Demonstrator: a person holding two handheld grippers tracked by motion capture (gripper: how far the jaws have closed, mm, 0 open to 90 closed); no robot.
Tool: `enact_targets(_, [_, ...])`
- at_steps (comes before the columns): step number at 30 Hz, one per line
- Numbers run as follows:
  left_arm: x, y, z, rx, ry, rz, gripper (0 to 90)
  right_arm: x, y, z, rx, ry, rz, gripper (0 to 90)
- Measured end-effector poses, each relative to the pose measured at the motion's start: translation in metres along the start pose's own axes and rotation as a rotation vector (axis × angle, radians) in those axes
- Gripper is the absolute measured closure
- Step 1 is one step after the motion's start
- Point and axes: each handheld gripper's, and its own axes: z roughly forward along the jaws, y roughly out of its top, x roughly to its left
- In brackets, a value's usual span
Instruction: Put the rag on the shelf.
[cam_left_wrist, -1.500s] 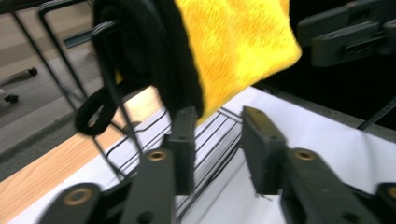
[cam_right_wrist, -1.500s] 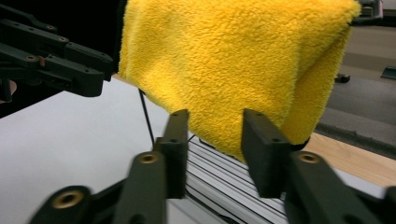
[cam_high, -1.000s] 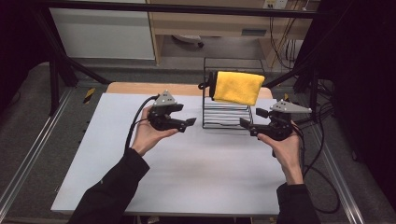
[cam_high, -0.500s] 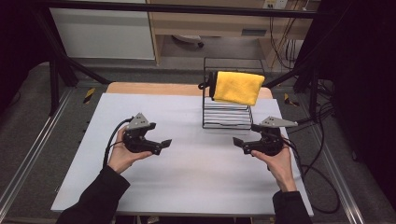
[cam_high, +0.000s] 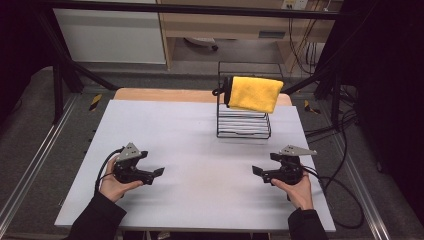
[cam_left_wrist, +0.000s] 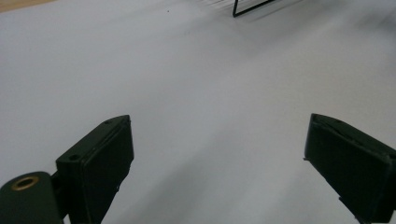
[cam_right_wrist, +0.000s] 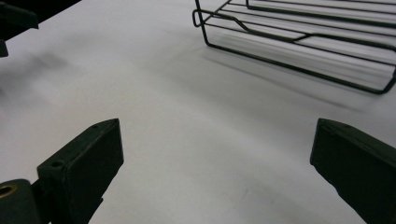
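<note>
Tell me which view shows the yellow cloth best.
The high view: the yellow cloth hangs whole over the wire rack's top rail. The right gripper view catches the rack's base wires, the left gripper view just a corner of it.

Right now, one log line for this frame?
left tool: open, empty | right tool: open, empty | yellow cloth: draped on wire rack | table: both tools low, near edge

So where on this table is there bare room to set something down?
Nearly all of the white table is bare: the middle between the left gripper and right gripper, and the whole far-left part. The one crowded spot is far right, where the wire rack holds a yellow cloth.
</note>
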Motion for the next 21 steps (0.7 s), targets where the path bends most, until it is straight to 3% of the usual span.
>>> enact_targets(11, [0.009, -0.03, -0.016, 0.014, 0.014, 0.02, 9.1, -0.01, -0.031, -0.011, 0.013, -0.006, 0.024, 2.2])
enact_targets(21, [0.013, -0.041, -0.021, 0.007, 0.021, -0.004, 9.1, -0.013, -0.036, -0.017, 0.014, -0.013, 0.015, 1.8])
